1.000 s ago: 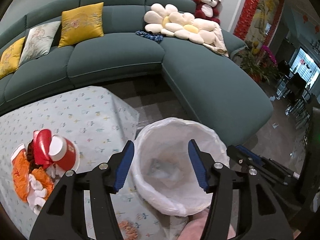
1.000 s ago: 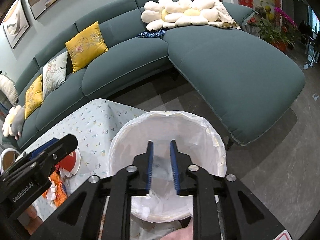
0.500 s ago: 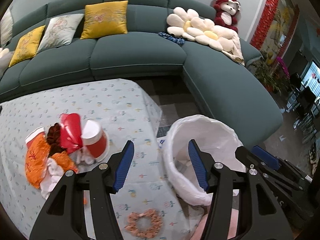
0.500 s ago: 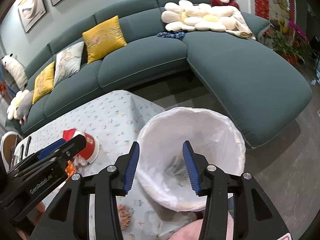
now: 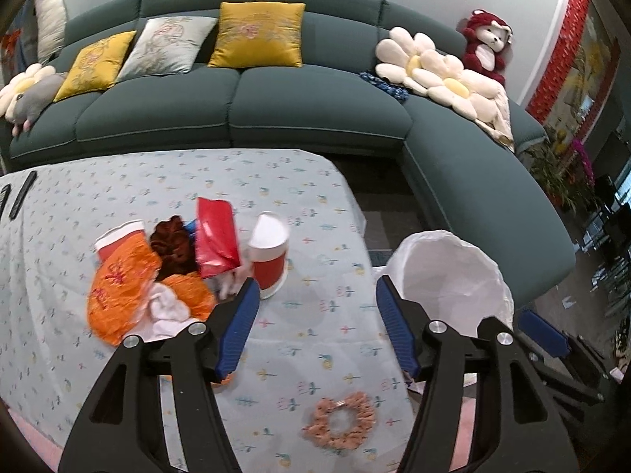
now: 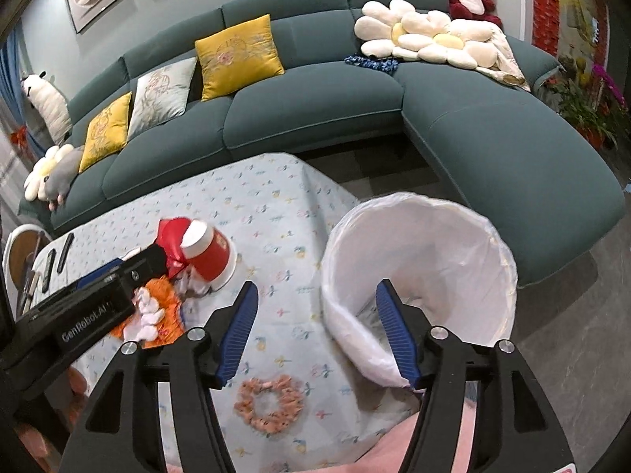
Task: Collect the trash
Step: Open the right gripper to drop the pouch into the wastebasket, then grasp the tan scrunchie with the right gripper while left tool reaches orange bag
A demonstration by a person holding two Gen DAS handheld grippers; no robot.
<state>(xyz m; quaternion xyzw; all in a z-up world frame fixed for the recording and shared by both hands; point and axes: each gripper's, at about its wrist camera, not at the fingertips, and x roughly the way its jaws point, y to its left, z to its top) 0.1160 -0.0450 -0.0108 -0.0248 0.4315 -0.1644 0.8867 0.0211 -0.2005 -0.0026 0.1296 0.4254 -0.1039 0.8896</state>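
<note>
Left hand-held gripper (image 5: pixel 317 325): jaws opening, nothing between them.
Right hand-held gripper (image 6: pixel 315 325): jaws opening, empty.
Trash pile (image 5: pixel 157 272): heaped on the desk (image 5: pixel 315 181), ahead and left of the left gripper; red cup (image 5: pixel 270 254) upright at its right edge.
Bin (image 6: pixel 418 260): white-lined, beside the desk's right end.
Nearer hand: the left is judged closer to the pile.

A second ago both claws hung over the bin (image 6: pixel 418 260). Now the left claw (image 5: pixel 317 327) is above the tablecloth (image 5: pixel 307 339), trash pile (image 5: pixel 157 276) just beyond its left finger. The right claw (image 6: pixel 317 327), nearly shut then, is opening, empty, bin at its right finger.
</note>
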